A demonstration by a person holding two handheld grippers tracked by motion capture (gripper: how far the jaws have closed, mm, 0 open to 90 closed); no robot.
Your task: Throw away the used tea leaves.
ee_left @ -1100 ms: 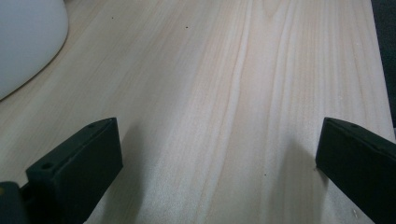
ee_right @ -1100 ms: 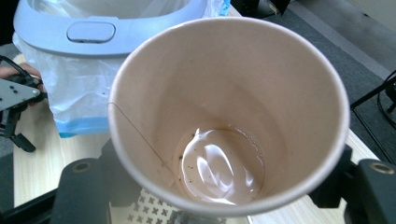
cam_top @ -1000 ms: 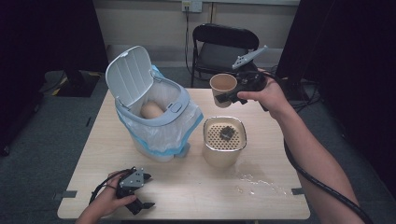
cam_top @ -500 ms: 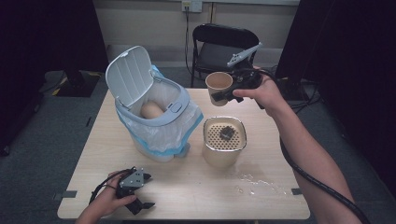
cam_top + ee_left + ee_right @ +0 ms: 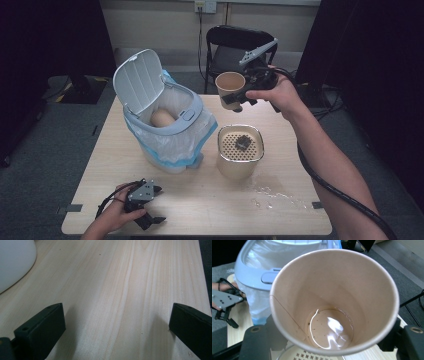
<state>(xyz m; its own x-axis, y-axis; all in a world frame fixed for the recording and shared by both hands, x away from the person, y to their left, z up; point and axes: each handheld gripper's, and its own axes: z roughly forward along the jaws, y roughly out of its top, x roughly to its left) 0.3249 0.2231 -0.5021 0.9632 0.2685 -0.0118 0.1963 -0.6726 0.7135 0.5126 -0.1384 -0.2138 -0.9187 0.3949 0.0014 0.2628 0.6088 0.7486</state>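
A brown paper cup hangs in the air above the table's far side, to the right of the bin. My right gripper is shut on its lower wall. In the right gripper view I look into the cup: a little brownish liquid with dark specks lies at the bottom, and a black jaw stands on each side. A white bin with a raised lid and a plastic liner has another paper cup inside. My left gripper rests open on the table's near left; nothing lies between its jaws.
A beige container with a perforated strainer top stands right of the bin, with a dark lump on it. Spilled water glistens on the wooden table near its front right. A black chair stands behind.
My right gripper has drifted slightly left toward the bin with the cup in it. The left gripper has stayed put.
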